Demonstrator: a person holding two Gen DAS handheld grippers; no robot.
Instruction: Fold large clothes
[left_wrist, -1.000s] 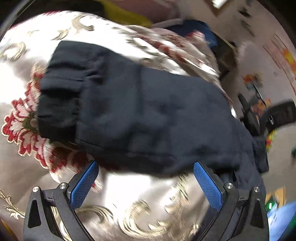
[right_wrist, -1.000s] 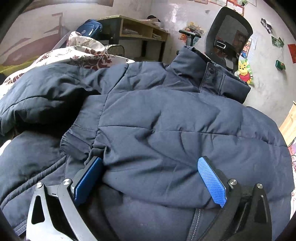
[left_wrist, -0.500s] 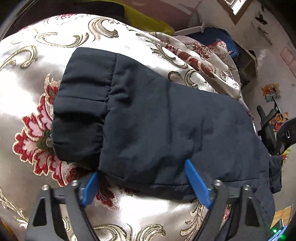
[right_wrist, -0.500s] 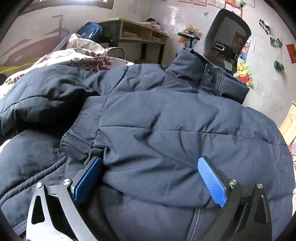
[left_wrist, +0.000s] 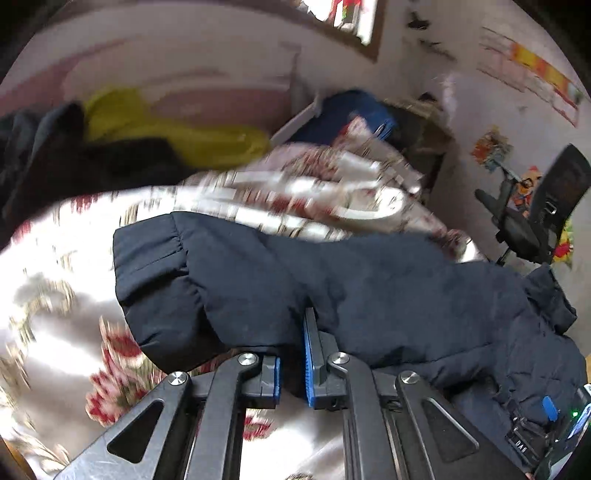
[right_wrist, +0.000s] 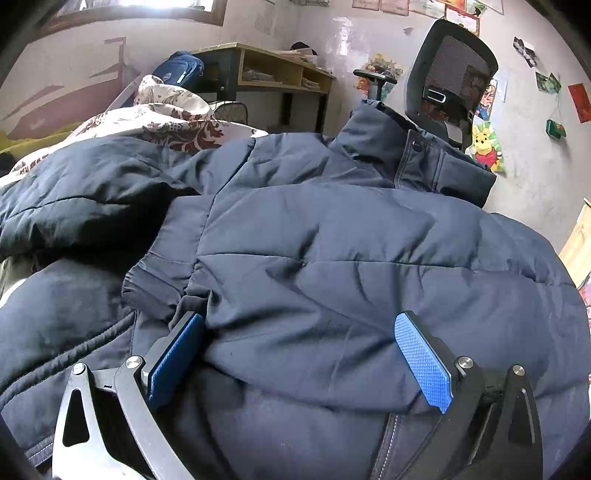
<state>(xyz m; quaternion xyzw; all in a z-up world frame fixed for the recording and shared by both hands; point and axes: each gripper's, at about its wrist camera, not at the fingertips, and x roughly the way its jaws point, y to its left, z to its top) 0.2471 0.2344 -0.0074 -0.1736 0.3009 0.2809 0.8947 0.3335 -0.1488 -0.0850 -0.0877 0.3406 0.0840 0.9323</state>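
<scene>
A navy padded jacket (right_wrist: 332, 240) lies spread over a floral satin bedspread (left_wrist: 55, 295). Its sleeve (left_wrist: 240, 277), with the elastic cuff (left_wrist: 147, 258) to the left, hangs lifted off the cover in the left wrist view. My left gripper (left_wrist: 293, 347) is closing tight on the sleeve's near edge, with fabric pinched between the blue pads. My right gripper (right_wrist: 299, 332) stands wide open on the jacket's body. Puffy fabric bulges between its fingers, and the left fingertip (right_wrist: 177, 350) is tucked under a fold. The collar (right_wrist: 424, 155) points away from it.
A black office chair (right_wrist: 458, 74) stands just beyond the collar. A wooden desk (right_wrist: 280, 70) and a blue backpack (right_wrist: 177, 70) are against the far wall. Yellow cloth (left_wrist: 166, 129) and dark clothes (left_wrist: 55, 155) lie at the bed's far side.
My left gripper went from wide open to shut on the sleeve's edge, then rose and rolled, lifting the sleeve. The right gripper and the jacket body stayed still.
</scene>
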